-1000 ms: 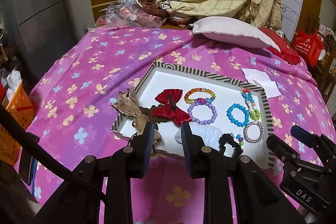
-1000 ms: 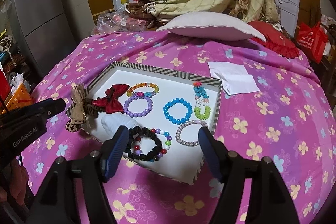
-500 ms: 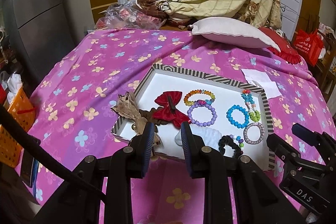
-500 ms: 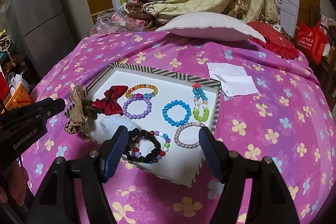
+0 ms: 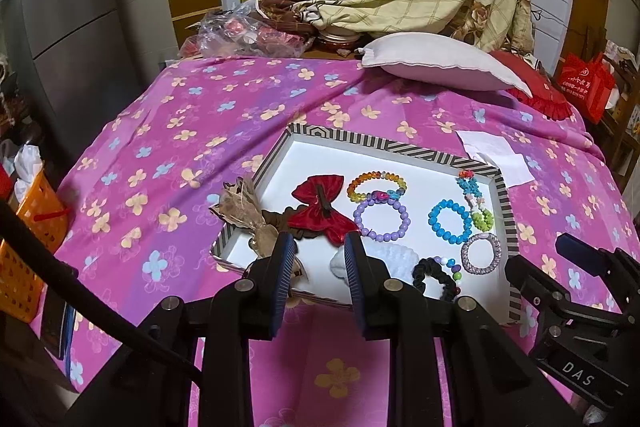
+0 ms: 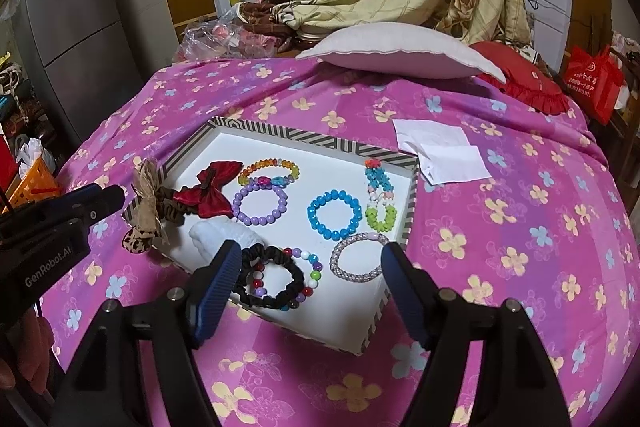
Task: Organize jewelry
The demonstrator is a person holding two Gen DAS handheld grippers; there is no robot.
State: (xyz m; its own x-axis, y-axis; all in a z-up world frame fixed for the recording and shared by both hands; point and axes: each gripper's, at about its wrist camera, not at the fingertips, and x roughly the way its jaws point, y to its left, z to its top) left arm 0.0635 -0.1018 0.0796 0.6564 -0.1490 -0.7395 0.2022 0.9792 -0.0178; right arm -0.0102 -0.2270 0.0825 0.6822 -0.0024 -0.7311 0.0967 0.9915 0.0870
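A white tray with a striped rim lies on the pink flowered bedspread. In it are a red bow, a purple bead bracelet, a blue bead bracelet, a silver bracelet, a black scrunchie and a white fluffy piece. A brown bow hangs over the tray's left rim. My left gripper is open and empty at the near left rim. My right gripper is wide open and empty above the near edge.
A white pillow and a red cushion lie at the far end of the bed. White paper lies right of the tray. An orange basket stands on the floor at left. A grey fridge stands far left.
Both grippers have drifted slightly; the tray sits a little lower and nearer in the right wrist view. Nothing was taken hold of or let go.
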